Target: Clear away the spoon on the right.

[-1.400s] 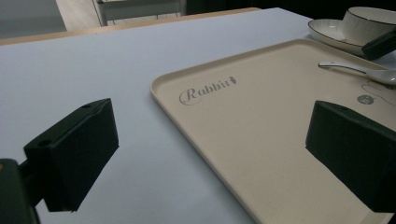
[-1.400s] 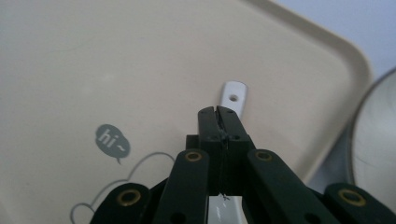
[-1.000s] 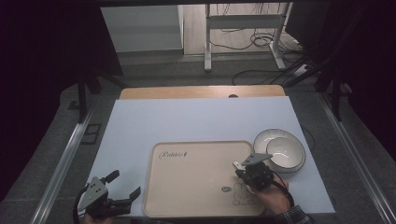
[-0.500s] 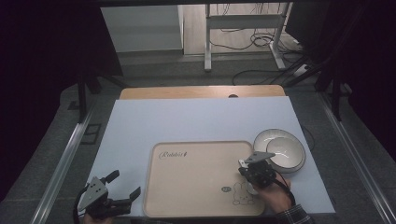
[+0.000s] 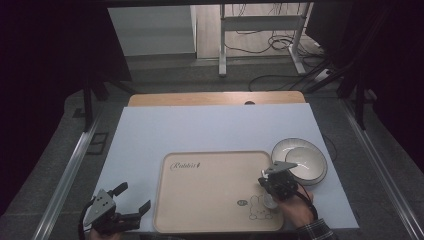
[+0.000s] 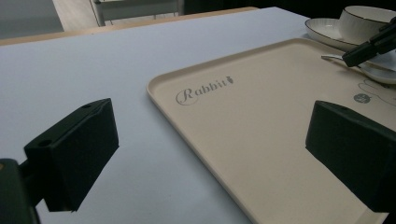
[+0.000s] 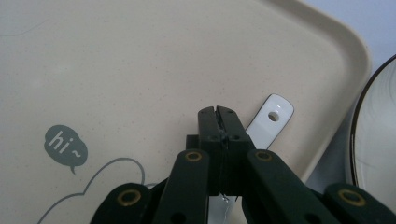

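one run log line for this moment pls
right hand-held gripper: shut on spoon | spoon: on tray, near bowl | left hand-held gripper: open, holding nothing, beside tray

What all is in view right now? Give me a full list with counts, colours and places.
Tray: one, beige, printed with "Rabbit" and a rabbit drawing, near edge of the mat.
Spoon: one, white ceramic with a hole in its handle end, on the tray's right side, pinched by the right claw.
Plate: one, white with dark rim, on the mat just right of the tray.
Bowl: one, white with dark rim, standing on the plate.
Mat: one, pale blue-white, covering most of the table.
Table: one, wood, far edge showing beyond the mat.
Left claw: black, open, near-left corner of the mat, holding nothing.
Right claw: black, shut on the spoon.
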`<act>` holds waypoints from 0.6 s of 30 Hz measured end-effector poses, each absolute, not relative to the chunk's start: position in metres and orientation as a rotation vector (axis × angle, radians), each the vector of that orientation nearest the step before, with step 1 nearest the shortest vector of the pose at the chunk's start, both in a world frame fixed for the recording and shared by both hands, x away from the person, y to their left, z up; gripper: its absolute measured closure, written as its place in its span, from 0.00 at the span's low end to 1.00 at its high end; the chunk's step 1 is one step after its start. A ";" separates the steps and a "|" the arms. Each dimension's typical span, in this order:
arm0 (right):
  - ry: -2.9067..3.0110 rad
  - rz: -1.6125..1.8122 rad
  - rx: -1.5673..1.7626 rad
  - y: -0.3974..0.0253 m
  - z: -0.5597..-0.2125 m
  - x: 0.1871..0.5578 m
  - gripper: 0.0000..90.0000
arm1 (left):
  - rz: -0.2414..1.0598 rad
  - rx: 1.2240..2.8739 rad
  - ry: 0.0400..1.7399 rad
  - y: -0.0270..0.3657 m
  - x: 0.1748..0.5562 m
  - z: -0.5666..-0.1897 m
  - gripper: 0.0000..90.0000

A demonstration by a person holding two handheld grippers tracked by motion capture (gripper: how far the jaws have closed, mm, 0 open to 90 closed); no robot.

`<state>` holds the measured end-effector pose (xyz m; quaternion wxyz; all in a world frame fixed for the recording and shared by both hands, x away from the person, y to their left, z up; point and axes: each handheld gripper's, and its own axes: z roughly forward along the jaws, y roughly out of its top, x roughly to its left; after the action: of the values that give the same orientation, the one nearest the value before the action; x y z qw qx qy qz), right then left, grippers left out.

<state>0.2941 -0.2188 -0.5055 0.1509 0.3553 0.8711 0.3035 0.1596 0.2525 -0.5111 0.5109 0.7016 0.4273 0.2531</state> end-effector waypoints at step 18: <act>2.465 0.969 1.005 -0.220 -0.499 0.290 0.79 | 0.611 1.687 1.027 0.253 0.159 -0.511 0.03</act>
<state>0.2895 -0.2196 -0.4992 0.1538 0.3506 0.8598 0.3379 0.1594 0.2530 -0.5109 0.5116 0.7012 0.4267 0.2540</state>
